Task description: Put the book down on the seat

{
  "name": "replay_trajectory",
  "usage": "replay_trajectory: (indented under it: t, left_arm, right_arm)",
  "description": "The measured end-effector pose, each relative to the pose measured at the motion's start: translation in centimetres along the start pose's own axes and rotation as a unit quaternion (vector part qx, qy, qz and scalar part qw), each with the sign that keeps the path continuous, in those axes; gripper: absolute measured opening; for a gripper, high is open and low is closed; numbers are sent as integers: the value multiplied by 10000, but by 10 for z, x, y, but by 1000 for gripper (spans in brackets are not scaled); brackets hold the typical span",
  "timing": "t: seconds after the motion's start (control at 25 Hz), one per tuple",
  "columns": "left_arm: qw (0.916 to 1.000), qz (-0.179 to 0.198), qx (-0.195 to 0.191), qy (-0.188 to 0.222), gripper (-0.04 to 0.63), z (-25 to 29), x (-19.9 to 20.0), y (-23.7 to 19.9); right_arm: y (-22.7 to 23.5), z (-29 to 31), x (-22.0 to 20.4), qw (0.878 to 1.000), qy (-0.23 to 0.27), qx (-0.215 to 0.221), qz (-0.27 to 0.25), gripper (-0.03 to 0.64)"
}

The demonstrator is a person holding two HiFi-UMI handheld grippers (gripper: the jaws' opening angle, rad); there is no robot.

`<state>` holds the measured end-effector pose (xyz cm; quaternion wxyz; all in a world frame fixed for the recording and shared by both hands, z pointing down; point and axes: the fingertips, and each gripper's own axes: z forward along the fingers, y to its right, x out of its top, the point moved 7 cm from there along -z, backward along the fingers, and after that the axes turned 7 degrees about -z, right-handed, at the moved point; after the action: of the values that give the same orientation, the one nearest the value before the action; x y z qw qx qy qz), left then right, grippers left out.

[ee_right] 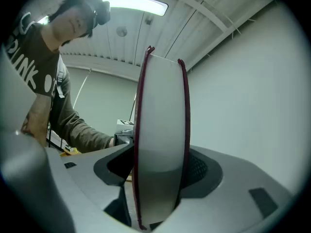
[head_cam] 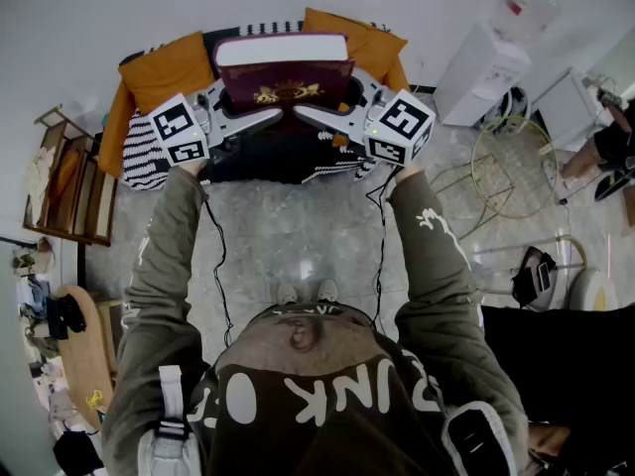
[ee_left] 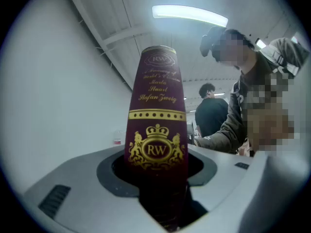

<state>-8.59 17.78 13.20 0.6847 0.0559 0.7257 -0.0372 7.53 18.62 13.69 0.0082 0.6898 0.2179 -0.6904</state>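
While carried above the seat point(head_cam: 260, 162), maroon hardback book point(head_cam: 286, 79) clamped wide-jawed: spine in left gripper point(head_cam: 253, 119), fore-edge in right gripper point(head_cam: 322, 117). Judged next: level lowering, then release.

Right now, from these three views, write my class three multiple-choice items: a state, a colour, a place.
1. How do the jaws of the left gripper and right gripper stand toward the book?
A. open, clear of it
B. closed on it
C. only one touches it

2. What colour is the book's cover?
A. dark red with gold print
B. blue
C. green

3. Where is the book?
A. between the two grippers
B. on the floor
C. on the wooden shelf

Answers:
1 B: each gripper view shows the book clamped between its jaws.
2 A: the spine is dark red with a gold crest.
3 A: the head view shows it held between both.
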Motion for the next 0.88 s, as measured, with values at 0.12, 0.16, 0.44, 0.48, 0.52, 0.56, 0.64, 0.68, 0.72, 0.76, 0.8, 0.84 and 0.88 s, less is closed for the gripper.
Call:
replay_trajectory:
  t: [0.12, 0.16, 0.44, 0.48, 0.52, 0.56, 0.64, 0.68, 0.72, 0.76, 0.8, 0.84, 0.88]
  left_arm:
    - [10000, -6, 9, -11, 225, 0, -1, 0]
    - [10000, -6, 10, -14, 225, 0, -1, 0]
    - [10000, -55, -31, -28, 225, 0, -1, 0]
    - [10000, -79, -45, -13, 225, -1, -2, 0]
    - [9999, -101, -56, 8, 225, -1, -2, -1]
    - [9999, -120, -64, 26, 225, -1, -3, -1]
    - [9999, -142, -68, 40, 225, 0, -4, -2]
    - [9999, -143, -67, 35, 225, 0, -4, -2]
    - [9999, -144, -65, 28, 225, 1, -5, -3]
    - [9999, -146, -63, 20, 225, 1, -5, -3]
    - [9999, -153, -60, 13, 225, 1, -6, -4]
    - [9999, -163, -56, 8, 225, 1, -7, -4]
    - [9998, -177, -50, 5, 225, 2, -8, -4]
  right_arm:
    - [0, 0, -1, 10000, -5, 10, 1, 288]
    - [0, 1, -1, 10000, -10, 10, 2, 288]
    - [0, 0, -1, 10000, 27, 33, 54, 291]
    - [0, 0, -1, 10000, 42, 45, 74, 291]
    - [0, 0, -1, 9999, 55, 52, 85, 290]
    - [0, 0, -1, 9999, 67, 58, 89, 291]
    - [1, -1, -2, 9999, 90, 68, 109, 288]
    - [1, -1, -3, 9999, 98, 68, 125, 288]
    - [2, -1, -4, 9998, 103, 67, 139, 288]
    - [2, -1, -5, 9998, 106, 67, 150, 288]
    - [2, -1, -5, 9998, 109, 68, 160, 288]
    - [2, -1, -6, 9998, 110, 74, 171, 288]
    - [3, -2, -7, 9997, 109, 82, 185, 288]
